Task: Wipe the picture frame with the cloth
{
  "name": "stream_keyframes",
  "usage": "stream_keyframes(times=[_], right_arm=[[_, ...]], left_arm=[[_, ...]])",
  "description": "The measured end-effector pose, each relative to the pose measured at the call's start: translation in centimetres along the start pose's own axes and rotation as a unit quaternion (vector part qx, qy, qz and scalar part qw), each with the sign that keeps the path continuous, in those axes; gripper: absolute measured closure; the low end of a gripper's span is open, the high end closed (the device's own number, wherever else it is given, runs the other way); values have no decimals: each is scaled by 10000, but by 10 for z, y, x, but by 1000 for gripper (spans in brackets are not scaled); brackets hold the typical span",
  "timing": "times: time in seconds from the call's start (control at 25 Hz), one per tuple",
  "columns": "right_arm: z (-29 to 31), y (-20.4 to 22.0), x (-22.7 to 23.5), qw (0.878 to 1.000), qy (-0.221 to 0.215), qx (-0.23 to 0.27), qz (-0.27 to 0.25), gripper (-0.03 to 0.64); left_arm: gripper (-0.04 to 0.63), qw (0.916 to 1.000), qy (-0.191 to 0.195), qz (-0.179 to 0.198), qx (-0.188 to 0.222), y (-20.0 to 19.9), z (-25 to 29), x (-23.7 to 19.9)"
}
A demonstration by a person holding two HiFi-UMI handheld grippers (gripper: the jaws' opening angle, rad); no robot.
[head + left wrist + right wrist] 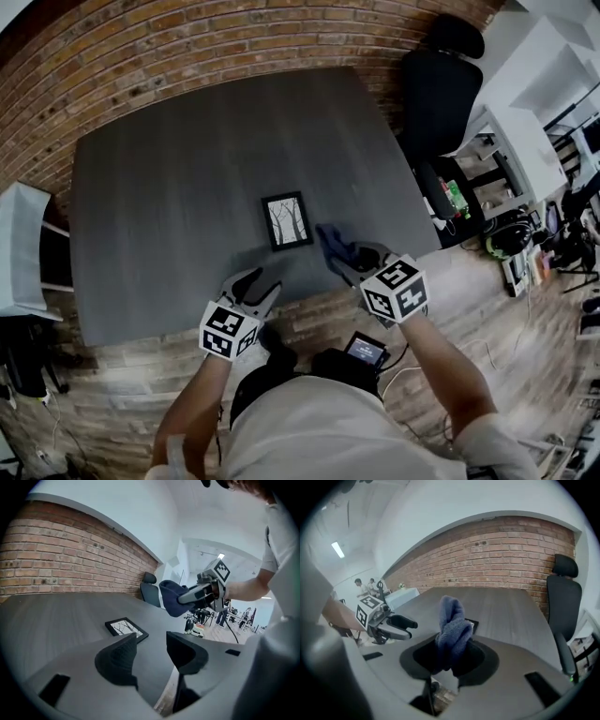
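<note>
Evidently the wiping has not begun and this is the approach step. The picture frame (287, 221) lies flat, glass up, on the dark bench (178, 178), and neither gripper touches it.

The right gripper (339, 255) hangs just beside the frame's right edge. Its jaws are clamped on the blue cloth (334, 244). In the right gripper view the cloth (452, 630) stands up out of the closed jaws in a bunched fold, with a corner of the frame (471, 623) showing just behind it. From the left gripper view the same wad (172, 597) hangs above the bench, to the right of the frame (125, 629) and clear of it.

The left gripper (265, 279) sits near the frame's lower left corner, on the person's side of it. Its jaws stand about half open and hold nothing. In the left gripper view only bare bench shows in the gap between them (150, 641), with the frame lying a little beyond.

By my reading, the next move calls for the right gripper to bring the cloth down onto the glass and draw it across. The frame looks light and may slide under the stroke, so the left gripper would do well to settle against the frame's near edge and steady it first.
</note>
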State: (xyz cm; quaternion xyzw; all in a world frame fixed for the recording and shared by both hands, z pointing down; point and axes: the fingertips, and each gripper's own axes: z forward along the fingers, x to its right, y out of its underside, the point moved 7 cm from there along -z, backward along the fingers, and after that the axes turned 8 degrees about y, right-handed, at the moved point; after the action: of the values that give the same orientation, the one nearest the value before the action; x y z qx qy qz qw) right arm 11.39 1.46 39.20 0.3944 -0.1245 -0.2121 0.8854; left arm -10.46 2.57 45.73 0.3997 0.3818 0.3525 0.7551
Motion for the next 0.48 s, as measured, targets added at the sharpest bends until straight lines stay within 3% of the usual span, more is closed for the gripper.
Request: stream_keyframes(times=[0.28,0.48], right_arm=[[48,-15,5,9848,433,-628,-1561,515],[87,-21,21,9624,463,-1065,-2456,515]], left_arm=[[390,9979,-77,90,-639,17,31,-30],[390,9946,-207,120,-1008,24,57,-41]])
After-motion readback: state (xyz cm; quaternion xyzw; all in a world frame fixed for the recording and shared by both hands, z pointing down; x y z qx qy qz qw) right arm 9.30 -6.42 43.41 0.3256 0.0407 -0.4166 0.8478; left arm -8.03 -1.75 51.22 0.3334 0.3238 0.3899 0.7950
